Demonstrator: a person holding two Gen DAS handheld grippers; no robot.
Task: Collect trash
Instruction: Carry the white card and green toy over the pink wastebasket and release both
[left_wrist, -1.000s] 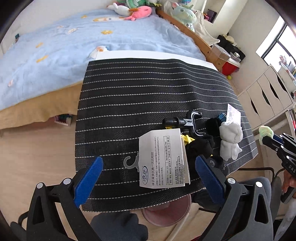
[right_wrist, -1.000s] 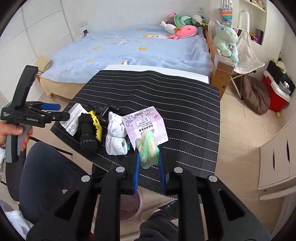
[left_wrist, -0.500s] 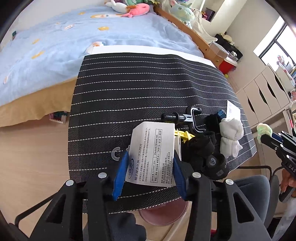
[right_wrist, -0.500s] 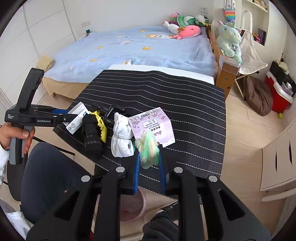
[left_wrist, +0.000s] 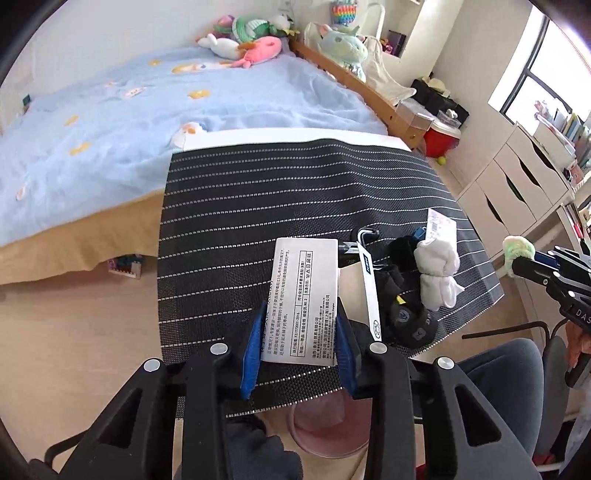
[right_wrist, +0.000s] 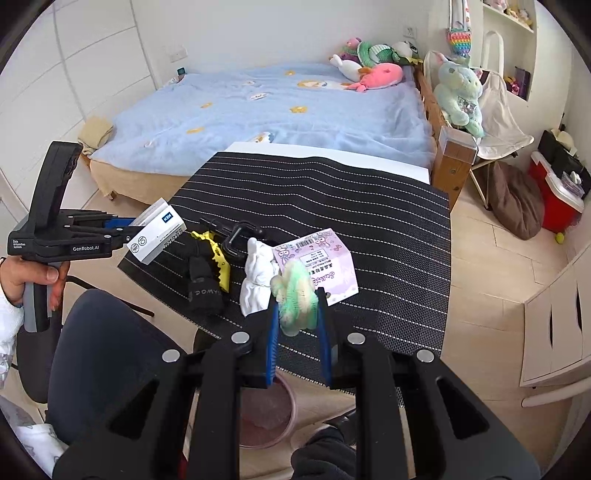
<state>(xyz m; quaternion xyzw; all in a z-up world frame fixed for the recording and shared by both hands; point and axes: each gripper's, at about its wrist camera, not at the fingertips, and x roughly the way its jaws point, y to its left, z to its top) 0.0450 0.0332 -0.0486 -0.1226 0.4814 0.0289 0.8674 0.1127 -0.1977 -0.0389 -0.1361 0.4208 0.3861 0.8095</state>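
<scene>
Left tool (left_wrist: 299, 345), jaws just closed, clamps the white printed cardboard sock sleeve (left_wrist: 304, 302) lifted off the black striped worktop (left_wrist: 258, 206), right tool (right_wrist: 295, 321) pinches the green-cream fluffy wad (right_wrist: 295, 295), both held over the pink waste bin (right_wrist: 266, 413) for dropping

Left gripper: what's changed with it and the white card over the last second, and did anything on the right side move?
The left gripper has just been closing: its jaws, wide apart either side of the white printed card, now clamp it and have lifted it off the striped mat. Unchanged: the right gripper holds the green fluffy wad; the socks and pink card lie as before.
</scene>
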